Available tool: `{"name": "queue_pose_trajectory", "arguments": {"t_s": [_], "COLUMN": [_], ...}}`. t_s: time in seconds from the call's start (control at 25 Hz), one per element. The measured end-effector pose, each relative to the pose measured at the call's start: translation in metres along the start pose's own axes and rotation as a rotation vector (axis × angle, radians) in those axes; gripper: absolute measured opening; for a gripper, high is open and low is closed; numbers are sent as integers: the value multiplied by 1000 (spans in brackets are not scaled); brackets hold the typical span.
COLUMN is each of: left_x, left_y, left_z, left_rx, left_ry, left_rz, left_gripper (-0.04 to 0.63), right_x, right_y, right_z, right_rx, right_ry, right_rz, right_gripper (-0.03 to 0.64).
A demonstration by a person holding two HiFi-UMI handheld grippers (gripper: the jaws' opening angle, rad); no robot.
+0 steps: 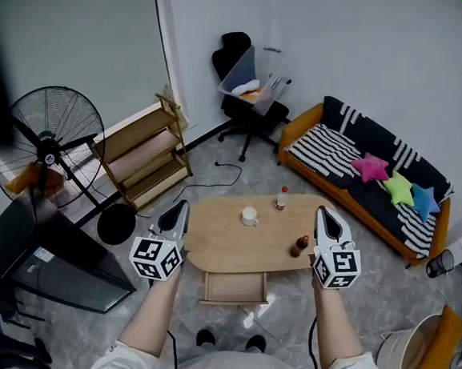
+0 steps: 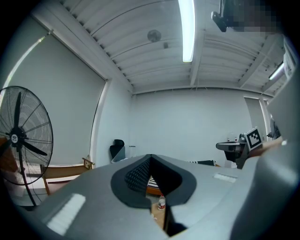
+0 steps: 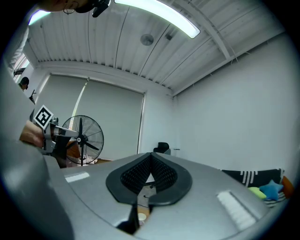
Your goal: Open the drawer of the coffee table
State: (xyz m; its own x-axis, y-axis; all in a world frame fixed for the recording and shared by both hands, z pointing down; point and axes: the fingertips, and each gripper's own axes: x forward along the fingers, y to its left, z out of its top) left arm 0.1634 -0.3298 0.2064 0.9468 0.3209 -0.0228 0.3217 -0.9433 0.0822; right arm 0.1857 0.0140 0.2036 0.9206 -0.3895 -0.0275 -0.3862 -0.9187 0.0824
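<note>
The coffee table (image 1: pixel 226 239) was seen in the middle of the floor, in front of the striped sofa (image 1: pixel 338 149). Its drawer (image 1: pixel 236 287) was found standing out from the near edge, the pale inside laid bare and apparently empty. The opening step was therefore judged done, or all but done. At most, a check that the drawer was fully out seemed called for, and for that a gripper would have to be lowered to its front.

The left gripper (image 1: pixel 182 207) and the right gripper (image 1: pixel 325 212) were held level, well above the tabletop, one at each end. In each gripper view the jaws were seen brought together at the tips, with nothing between them and nothing touched.

On the tabletop a white cup (image 1: pixel 249 216), a red-capped bottle (image 1: pixel 281 198) and a brown bottle (image 1: pixel 300 246) were left standing apart.
</note>
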Motion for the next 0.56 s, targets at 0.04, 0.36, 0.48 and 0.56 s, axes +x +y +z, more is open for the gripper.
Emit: {"name": "queue_pose_trajectory", "arguments": {"t_s": [0.04,0.36,0.48,0.56], "left_x": [0,-3,-2,-1], "left_y": [-1,-2,-4,-6], "left_z": [0,1,2,4], "left_rx": [0,2,3,4], "left_ry": [0,-1,-8,-14], "left_rz": [0,6,10,11], "left_gripper": [-2,-2,-2,-2], "right_x": [-1,-4,-4,-4], "right_y": [0,-2,-3,-4], "right_z": [0,-1,0,2], "right_rx": [0,-5,-10,-13], "right_ry": [1,5,1,-3], "right_rz": [-1,0,5,8], "right_gripper": [3,3,3,3]}}
